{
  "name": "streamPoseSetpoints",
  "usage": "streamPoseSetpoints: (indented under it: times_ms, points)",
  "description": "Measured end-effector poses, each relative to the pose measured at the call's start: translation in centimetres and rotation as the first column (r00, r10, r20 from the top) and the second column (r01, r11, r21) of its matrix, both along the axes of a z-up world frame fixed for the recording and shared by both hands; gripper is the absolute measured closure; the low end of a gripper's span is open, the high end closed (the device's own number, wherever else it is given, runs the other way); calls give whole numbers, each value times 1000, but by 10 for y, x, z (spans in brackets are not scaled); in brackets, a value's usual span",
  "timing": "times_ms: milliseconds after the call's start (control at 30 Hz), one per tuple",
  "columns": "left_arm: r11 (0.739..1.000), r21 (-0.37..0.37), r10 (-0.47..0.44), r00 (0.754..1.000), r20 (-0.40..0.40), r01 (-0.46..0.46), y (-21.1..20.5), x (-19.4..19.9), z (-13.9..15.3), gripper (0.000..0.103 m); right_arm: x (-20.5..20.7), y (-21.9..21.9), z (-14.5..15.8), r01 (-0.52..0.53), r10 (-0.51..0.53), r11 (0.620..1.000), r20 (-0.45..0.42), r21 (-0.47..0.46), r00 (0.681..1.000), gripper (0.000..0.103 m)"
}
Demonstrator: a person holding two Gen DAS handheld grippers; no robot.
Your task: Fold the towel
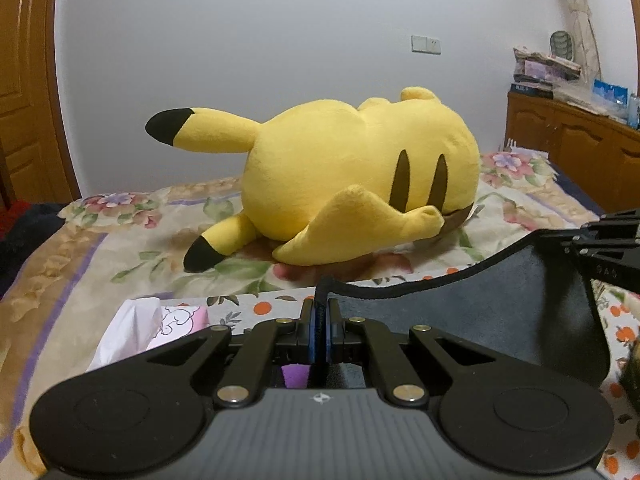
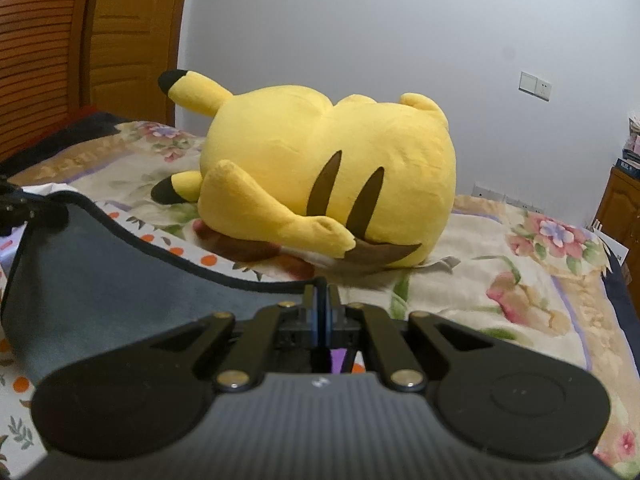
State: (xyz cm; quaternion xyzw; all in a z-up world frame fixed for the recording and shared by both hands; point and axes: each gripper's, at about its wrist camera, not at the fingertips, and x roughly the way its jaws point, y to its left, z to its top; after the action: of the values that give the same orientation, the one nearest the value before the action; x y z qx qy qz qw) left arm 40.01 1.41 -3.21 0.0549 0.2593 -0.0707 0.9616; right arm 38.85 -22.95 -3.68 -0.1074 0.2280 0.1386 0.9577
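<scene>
The towel (image 1: 500, 300) is dark grey-blue with a black hem. It hangs stretched between my two grippers above the bed. My left gripper (image 1: 321, 304) is shut on one corner of its top edge. The towel runs right to my right gripper (image 1: 608, 248), seen at the right edge of the left wrist view. In the right wrist view my right gripper (image 2: 321, 294) is shut on the other corner of the towel (image 2: 100, 272). The towel runs left to my left gripper (image 2: 16, 208).
A large yellow Pikachu plush (image 1: 352, 184) lies on the floral bedspread (image 1: 80, 248) just beyond the towel; it also shows in the right wrist view (image 2: 328, 176). An orange-print cloth (image 1: 272, 304) lies under the towel. A tissue pack (image 1: 152, 324) lies at left. A wooden cabinet (image 1: 572, 148) stands at right.
</scene>
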Motion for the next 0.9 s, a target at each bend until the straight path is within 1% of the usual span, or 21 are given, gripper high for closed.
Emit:
streamPoseSetpoints:
  times_ms: [167, 433, 567, 667, 833, 900]
  points:
    - [1000, 15, 18, 1000, 1, -18, 2, 9, -4, 97, 7, 2, -5, 5, -5, 1000, 9, -4, 1000, 99]
    - [999, -4, 53, 999, 9, -53, 2, 27, -8, 97, 22, 0, -11, 49, -49, 999, 14, -11, 999, 99]
    - [998, 5, 66, 998, 3, -66, -2, 37, -16, 97, 29, 4, -17, 59, -58, 997, 10, -47, 998, 99]
    - [997, 11, 78, 997, -10, -78, -5, 44, -24, 97, 34, 6, -23, 69, -69, 996, -4, -61, 998, 99]
    - [996, 44, 78, 996, -32, -77, -11, 54, -37, 97, 42, 10, -36, 82, -87, 992, -48, -99, 995, 99]
    - [995, 54, 80, 996, -45, -78, -12, 57, -41, 97, 45, 10, -41, 87, -94, 991, -70, -99, 993, 99]
